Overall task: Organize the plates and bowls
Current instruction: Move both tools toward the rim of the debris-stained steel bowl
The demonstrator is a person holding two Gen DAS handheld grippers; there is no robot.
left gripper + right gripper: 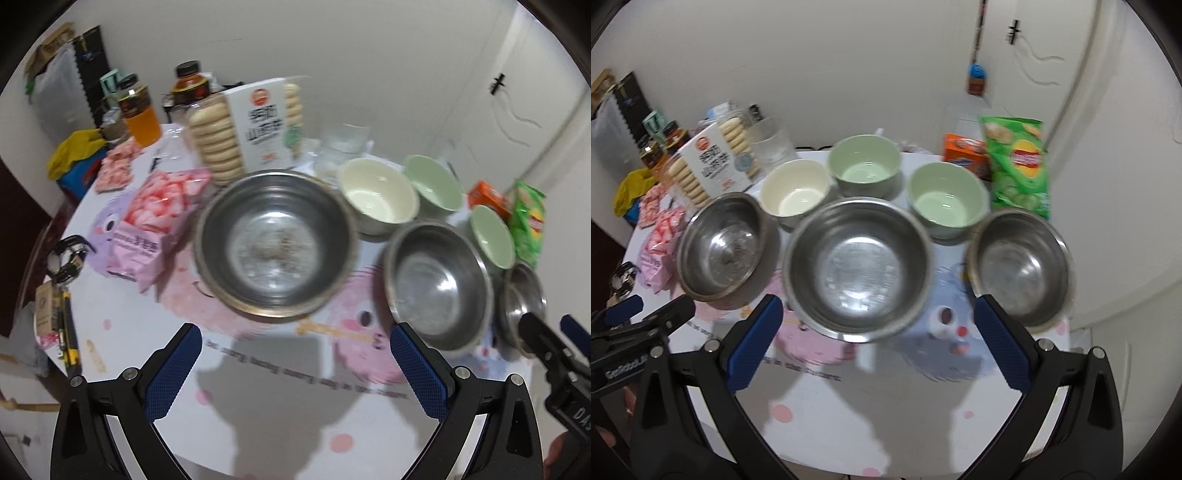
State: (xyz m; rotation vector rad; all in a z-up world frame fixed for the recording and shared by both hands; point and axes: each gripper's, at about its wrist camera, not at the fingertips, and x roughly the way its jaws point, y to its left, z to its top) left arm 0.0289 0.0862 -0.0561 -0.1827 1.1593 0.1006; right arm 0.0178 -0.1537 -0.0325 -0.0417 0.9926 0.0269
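Three steel bowls stand in a row on the patterned table: left point(722, 247), middle point(858, 266), right point(1021, 266). Behind them sit a cream bowl point(796, 192) and two green bowls point(864, 164) point(947, 199). My right gripper point(878, 302) is open and empty, hovering in front of the middle steel bowl. In the left wrist view my left gripper point(295, 332) is open and empty too, just short of the left steel bowl point(275, 243). The middle steel bowl point(439, 284) lies by its right finger. Each gripper shows at the other view's edge: right gripper point(548, 321), left gripper point(653, 308).
A biscuit pack point(255, 125), pink snack bags point(159, 218), jars and a glass point(772, 142) crowd the back left. A green crisp bag point(1019, 166) and an orange box point(964, 151) stand at the back right. Keys point(70, 258) lie at the left table edge. A white wall is close behind.
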